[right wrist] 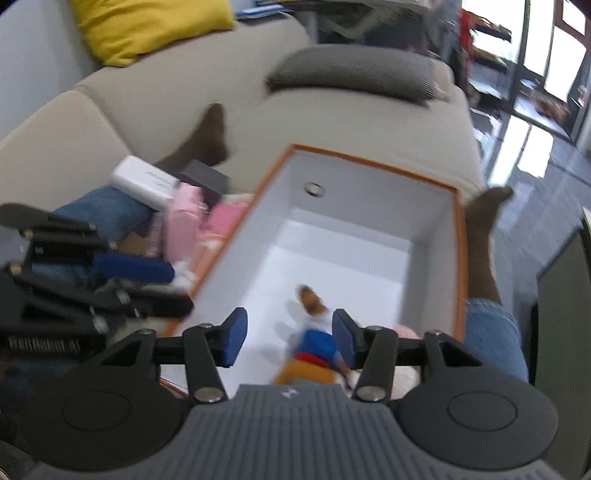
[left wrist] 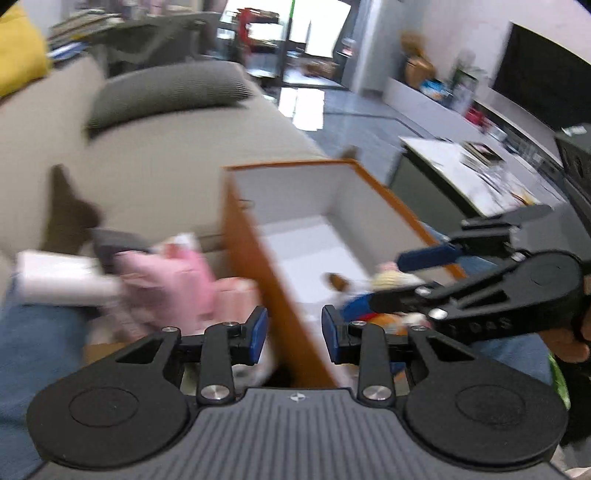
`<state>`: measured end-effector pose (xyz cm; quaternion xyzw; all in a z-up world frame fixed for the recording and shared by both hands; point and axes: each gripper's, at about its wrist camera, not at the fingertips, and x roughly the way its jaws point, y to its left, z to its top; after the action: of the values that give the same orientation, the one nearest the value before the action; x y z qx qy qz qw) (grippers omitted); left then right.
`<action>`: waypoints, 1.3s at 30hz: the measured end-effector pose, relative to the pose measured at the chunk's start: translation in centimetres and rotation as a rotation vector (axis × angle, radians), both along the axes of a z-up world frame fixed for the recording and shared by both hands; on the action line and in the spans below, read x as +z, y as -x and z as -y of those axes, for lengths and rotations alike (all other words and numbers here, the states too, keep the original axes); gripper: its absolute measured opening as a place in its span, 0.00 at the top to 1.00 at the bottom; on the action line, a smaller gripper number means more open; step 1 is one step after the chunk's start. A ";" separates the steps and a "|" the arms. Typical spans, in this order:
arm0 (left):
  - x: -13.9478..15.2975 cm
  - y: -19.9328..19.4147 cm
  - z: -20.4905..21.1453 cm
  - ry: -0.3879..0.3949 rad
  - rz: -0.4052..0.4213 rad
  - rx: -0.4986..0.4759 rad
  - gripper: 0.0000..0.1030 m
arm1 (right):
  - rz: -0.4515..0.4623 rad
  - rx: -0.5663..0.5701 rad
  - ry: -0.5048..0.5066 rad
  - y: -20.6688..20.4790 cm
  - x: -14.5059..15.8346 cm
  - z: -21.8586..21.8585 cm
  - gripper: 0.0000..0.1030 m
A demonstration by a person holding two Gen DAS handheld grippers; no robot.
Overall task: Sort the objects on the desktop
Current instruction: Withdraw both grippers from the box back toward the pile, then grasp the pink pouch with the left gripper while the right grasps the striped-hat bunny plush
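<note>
An orange box with a white inside [left wrist: 255, 243] [right wrist: 436, 236] sits on the person's lap on a sofa. A blurred toy figure in blue, red and orange [right wrist: 316, 345] [left wrist: 364, 308] lies at the box's near end. My left gripper [left wrist: 293, 334] is open, with its jaws on either side of the box's left wall. My right gripper [right wrist: 290, 341] is open above the box, over the toy; it also shows in the left wrist view [left wrist: 410, 275]. Pink items [left wrist: 173, 280] [right wrist: 184, 221], a white box [left wrist: 59, 278] [right wrist: 146, 181] and a dark box [right wrist: 205, 177] lie left of the box.
The beige sofa [left wrist: 155, 162] carries a grey cushion [left wrist: 166, 92] [right wrist: 354, 70] and a yellow cushion [right wrist: 147, 26]. The person's legs in jeans and dark socks [right wrist: 487, 236] flank the box. A low table with papers [left wrist: 469, 166] and a TV unit stand to the right.
</note>
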<state>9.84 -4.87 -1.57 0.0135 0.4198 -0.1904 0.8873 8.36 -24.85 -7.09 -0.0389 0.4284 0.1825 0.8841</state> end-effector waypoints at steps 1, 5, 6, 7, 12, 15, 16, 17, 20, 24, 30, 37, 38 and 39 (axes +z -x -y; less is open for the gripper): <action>0.1 0.1 -1.1 -0.007 0.003 0.029 0.65 | 0.003 0.025 -0.008 -0.1 0.0 -0.8 0.48; 0.0 0.0 -4.6 -0.020 -0.016 0.100 0.65 | -0.022 0.098 -0.028 -0.8 -0.2 -4.0 0.48; -0.1 -0.1 -5.2 -0.019 -0.020 0.111 0.65 | -0.029 0.116 -0.026 -1.1 -0.4 -4.8 0.48; -0.2 -0.3 -5.8 -0.017 -0.026 0.122 0.65 | -0.033 0.132 -0.022 -1.4 -0.5 -5.6 0.48; -0.7 -1.5 -7.5 0.024 -0.055 0.133 0.65 | -0.054 0.191 0.005 -3.3 -1.0 -8.7 0.48; -1.1 -2.8 -8.3 0.072 -0.086 0.161 0.64 | -0.062 0.217 0.030 -4.8 -1.4 -10.1 0.49; -1.2 -3.4 -8.7 0.092 -0.102 0.174 0.63 | -0.067 0.226 0.042 -5.4 -1.6 -10.6 0.50; -1.3 -4.3 -8.9 0.110 -0.118 0.186 0.58 | -0.072 0.232 0.049 -5.8 -1.7 -10.9 0.50; -1.7 -6.4 -9.2 0.139 -0.142 0.201 0.50 | -0.085 0.270 0.081 -7.3 -2.1 -12.1 0.51; -2.2 -9.7 -9.5 0.159 -0.197 0.231 0.48 | -0.098 0.315 0.126 -9.2 -2.5 -13.2 0.56; -4.5 -13.7 -9.8 0.158 -0.319 0.264 0.43 | -0.132 0.392 0.126 -11.9 -3.3 -14.4 0.61; -6.3 -14.7 -10.2 0.165 -0.392 0.283 0.39 | -0.182 0.472 0.080 -12.2 -4.3 -15.4 0.68; -6.4 -14.7 -10.1 0.151 -0.395 0.283 0.39 | -0.180 0.479 0.074 -12.1 -4.3 -15.5 0.68; -6.5 -14.7 -10.0 0.134 -0.397 0.282 0.39 | -0.181 0.486 0.063 -12.0 -4.2 -15.5 0.68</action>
<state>24.50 5.12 -8.08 -0.1418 0.5701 -0.0909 0.8041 20.34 -9.37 -11.26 -0.1517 0.4895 0.3788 0.7706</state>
